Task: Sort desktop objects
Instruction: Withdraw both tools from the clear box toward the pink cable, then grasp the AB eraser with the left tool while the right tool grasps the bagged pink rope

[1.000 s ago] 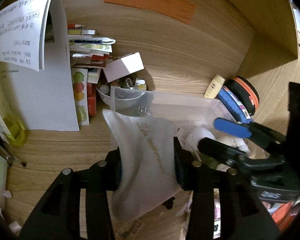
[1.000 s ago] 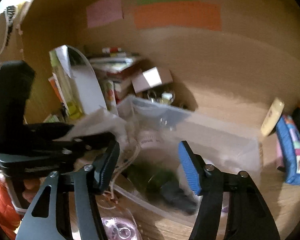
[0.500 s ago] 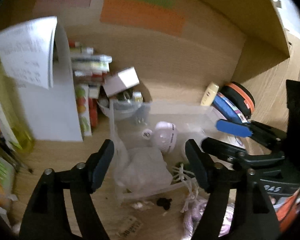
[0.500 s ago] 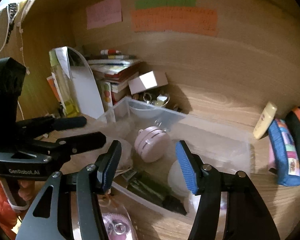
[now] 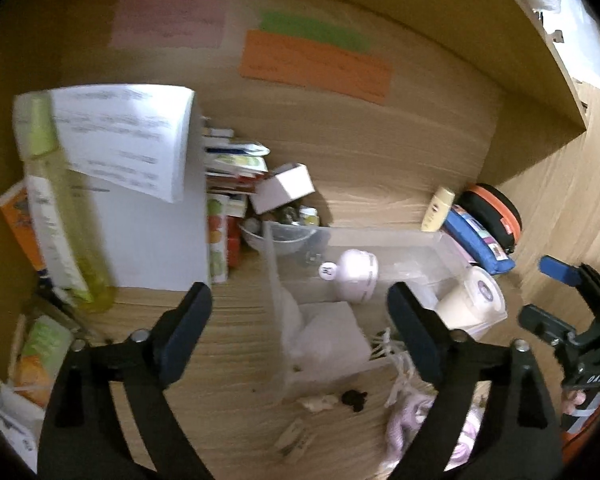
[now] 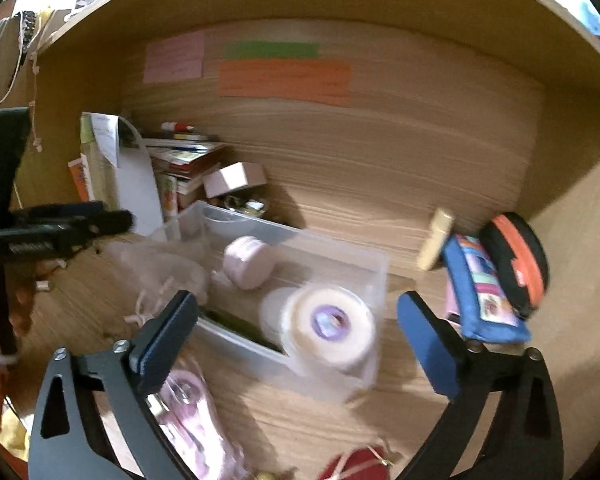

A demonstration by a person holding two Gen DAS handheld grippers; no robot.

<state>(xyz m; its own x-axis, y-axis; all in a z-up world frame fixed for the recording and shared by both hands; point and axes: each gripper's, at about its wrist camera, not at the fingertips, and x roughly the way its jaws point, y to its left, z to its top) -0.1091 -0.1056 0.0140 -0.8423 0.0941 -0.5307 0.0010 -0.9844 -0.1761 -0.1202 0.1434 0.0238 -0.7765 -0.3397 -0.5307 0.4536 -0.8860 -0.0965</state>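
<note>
A clear plastic bin [image 5: 384, 236] [image 6: 300, 236] sits on the wooden desk. In it lie a white drawstring pouch [image 5: 332, 340] [image 6: 168, 268], a pink round case [image 5: 356, 276] [image 6: 248, 262] and a white tape roll [image 5: 472, 300] [image 6: 332, 326] at its right end. My left gripper [image 5: 300, 328] is open and empty, above the desk in front of the pouch. My right gripper [image 6: 296, 332] is open and empty, with the tape roll between its fingers' line of sight; it shows at the right in the left wrist view [image 5: 556, 296].
A pink item in a clear packet [image 6: 188, 412] [image 5: 420, 424] lies in front of the bin. A blue pencil case [image 6: 484, 292], an orange-black case [image 6: 516, 260] and a cream tube [image 6: 436, 244] lie right. Books [image 5: 232, 168], a white box [image 5: 286, 192], a bowl [image 5: 284, 236], papers [image 5: 128, 136] and a yellow bottle [image 5: 64, 216] stand left.
My left gripper opened and let go of the white pouch, which now lies in the bin. Both grippers have pulled back and up from the bin.
</note>
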